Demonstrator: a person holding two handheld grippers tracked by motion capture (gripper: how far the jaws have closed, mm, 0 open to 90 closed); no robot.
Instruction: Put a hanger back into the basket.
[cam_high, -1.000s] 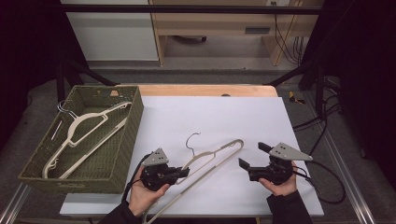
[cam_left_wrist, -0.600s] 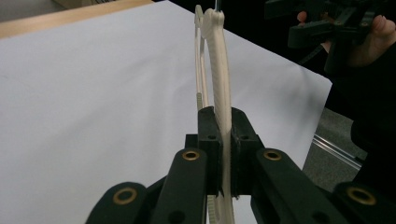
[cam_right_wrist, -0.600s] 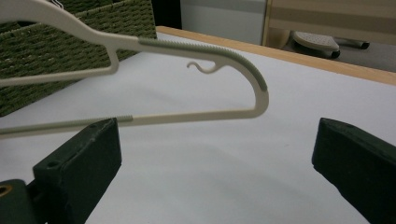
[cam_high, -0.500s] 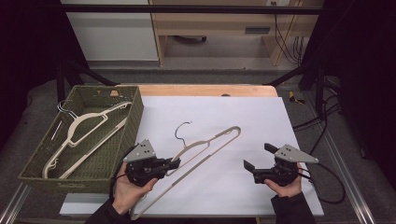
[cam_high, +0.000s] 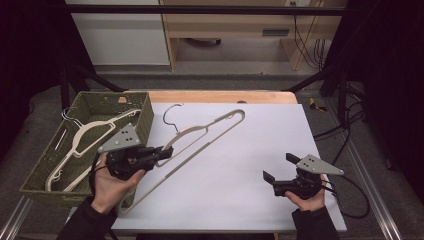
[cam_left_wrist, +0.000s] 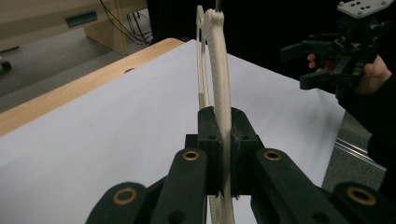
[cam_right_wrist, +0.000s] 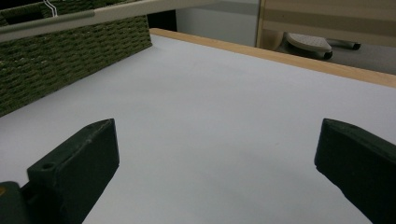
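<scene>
Cream hanger (cam_high: 200, 137), clamped in left tongs (cam_high: 165, 152), has shifted toward basket (cam_high: 142, 107); right tongs (cam_high: 277, 167) gape empty.

The right tool (cam_right_wrist: 217, 163) has its jaws spread wide over the white counter (cam_right_wrist: 224, 107); a green wicker basket (cam_right_wrist: 70, 56) stands at upper left.

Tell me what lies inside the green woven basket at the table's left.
Inside the green woven basket lies a cream plastic hanger with a wire hook. The left gripper and hand cover the near corner.
</scene>
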